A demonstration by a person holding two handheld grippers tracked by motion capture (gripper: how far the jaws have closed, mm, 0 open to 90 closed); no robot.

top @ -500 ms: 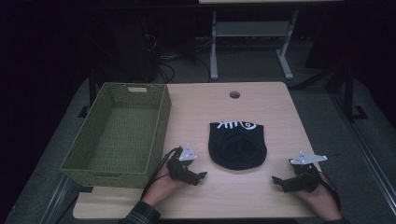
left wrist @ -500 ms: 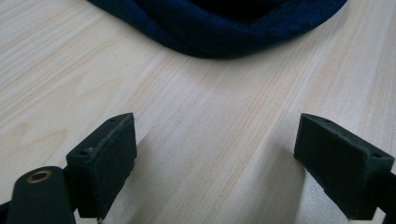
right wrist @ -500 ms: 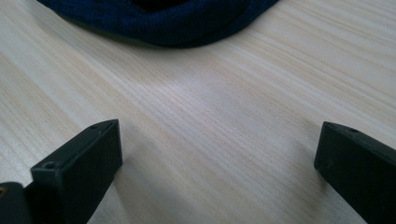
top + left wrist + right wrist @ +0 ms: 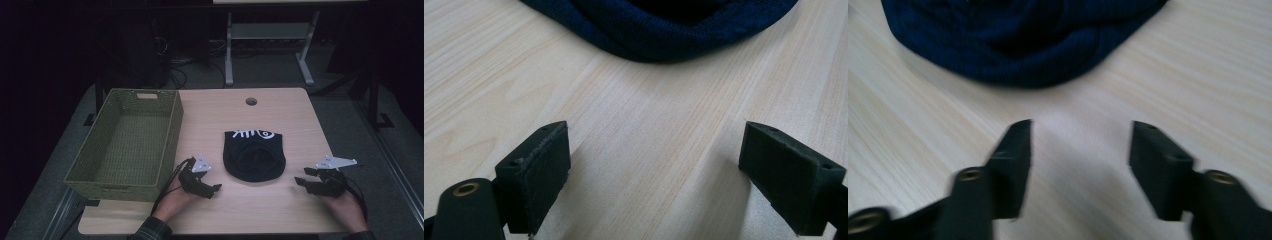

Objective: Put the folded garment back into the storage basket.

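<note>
Now both the left gripper (image 4: 215,188) and right gripper (image 4: 298,181) gape empty near the beanie (image 4: 254,156).

The knit cap (image 4: 254,156) is dark navy, nearly black, with a white printed design along its far edge. The desk (image 4: 280,110) is pale wood with fine straight grain. The woven basket (image 4: 172,125) is olive green. Both grippers' fingers (image 4: 541,172) are matt black, topped by light grey plates.
</note>
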